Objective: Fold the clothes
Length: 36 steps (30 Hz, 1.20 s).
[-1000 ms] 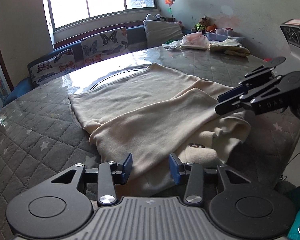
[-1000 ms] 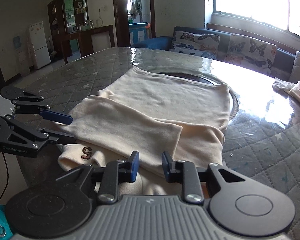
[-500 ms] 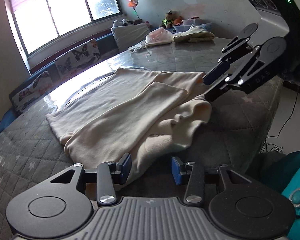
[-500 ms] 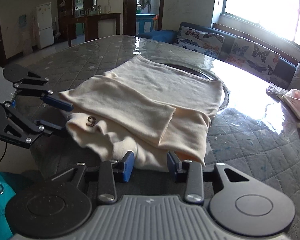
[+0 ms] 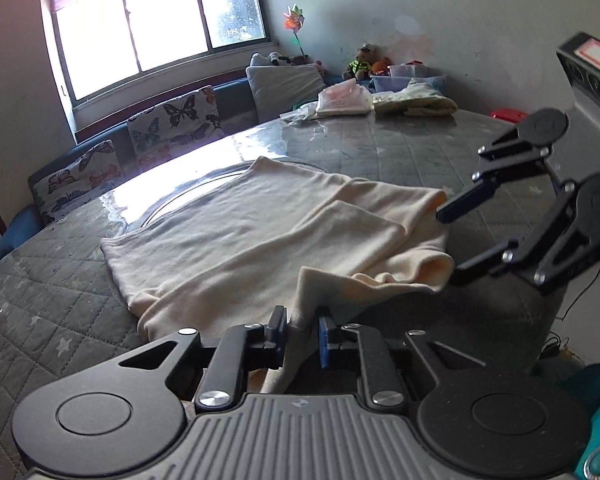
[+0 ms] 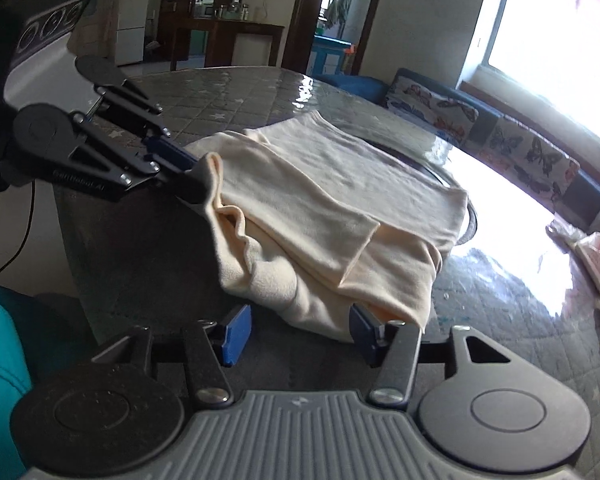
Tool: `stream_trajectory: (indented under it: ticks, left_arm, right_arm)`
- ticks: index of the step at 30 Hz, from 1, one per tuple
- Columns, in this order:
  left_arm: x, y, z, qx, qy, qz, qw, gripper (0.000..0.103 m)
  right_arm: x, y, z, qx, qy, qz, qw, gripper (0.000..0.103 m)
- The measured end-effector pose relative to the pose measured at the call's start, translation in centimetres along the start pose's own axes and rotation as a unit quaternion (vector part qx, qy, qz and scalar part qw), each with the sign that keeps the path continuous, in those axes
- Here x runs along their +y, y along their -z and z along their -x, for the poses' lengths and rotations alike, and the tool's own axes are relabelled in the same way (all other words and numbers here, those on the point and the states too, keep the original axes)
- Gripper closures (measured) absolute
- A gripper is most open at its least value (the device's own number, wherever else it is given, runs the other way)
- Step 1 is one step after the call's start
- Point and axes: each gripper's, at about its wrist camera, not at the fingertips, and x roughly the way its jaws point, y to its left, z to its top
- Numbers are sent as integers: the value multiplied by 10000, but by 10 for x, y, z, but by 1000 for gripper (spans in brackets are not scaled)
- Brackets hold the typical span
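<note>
Cream garment spread on the quilted table, partly folded, long axis running away from both grippers toward the window; near end bunched at the table edge, far hem flat and untouched. Left gripper clamped on a corner of that near end, cloth pinched between the blue pads and rising in a small peak just ahead of them. Right gripper wide apart, grasping nothing, one finger on each side of the hanging fold at the other near corner; cloth just beyond the fingertips, whether touching the right pad not clear. Seen from the left camera, right gripper level with the garment's edge, upper finger beside the top layer, lower finger under the drooping fold. Seen from the right camera, left gripper buried in a puckered corner. Likely next: closing on the right-hand corner, then carrying both corners forward along the long axis onto the far hem. Right side lagging, so uneven lift a fair risk, with the loose sleeve layer liable to slide off.
</note>
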Motion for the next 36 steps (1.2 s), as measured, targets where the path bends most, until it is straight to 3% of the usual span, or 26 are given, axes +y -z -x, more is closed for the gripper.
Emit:
stream_trajectory:
  ticks: [4, 8, 10, 13, 20, 22, 23, 26, 36]
  left_arm:
    - [8, -4, -5, 19, 32, 139, 9999, 85]
    - [7, 1, -2, 10, 74, 50, 10000, 80]
    - [4, 6, 1, 6, 72, -56, 10000, 76]
    - [1, 13, 2, 63, 83, -192, 9998, 67]
    - [-2, 23, 0, 114, -134, -470, 9987, 63]
    - [0, 24, 2, 92, -158, -455, 9988, 67]
    - [1, 25, 3, 80, -171, -448, 9988, 81]
    - [4, 26, 5, 46, -207, -425, 9989, 94]
    - [3, 25, 44, -228, -210, -405, 9987, 98]
  right_arm:
    - [3, -5, -12, -140, 20, 171, 9998, 55]
    - [-2, -13, -20, -217, -177, 16, 9996, 80]
    - [-7, -16, -20, -270, -247, -141, 9992, 87]
    - [-16, -21, -19, -310, -314, -399, 9982, 91]
    - [-24, -28, -18, -393, -332, -601, 9969, 92]
    - [-24, -28, -18, -413, -314, -624, 9967, 93]
    - [-24, -28, -17, -443, -297, -626, 9966, 95]
    - [-19, -27, -13, -563, -251, -634, 9961, 96]
    - [-6, -31, 22, -984, -318, -489, 9934, 97]
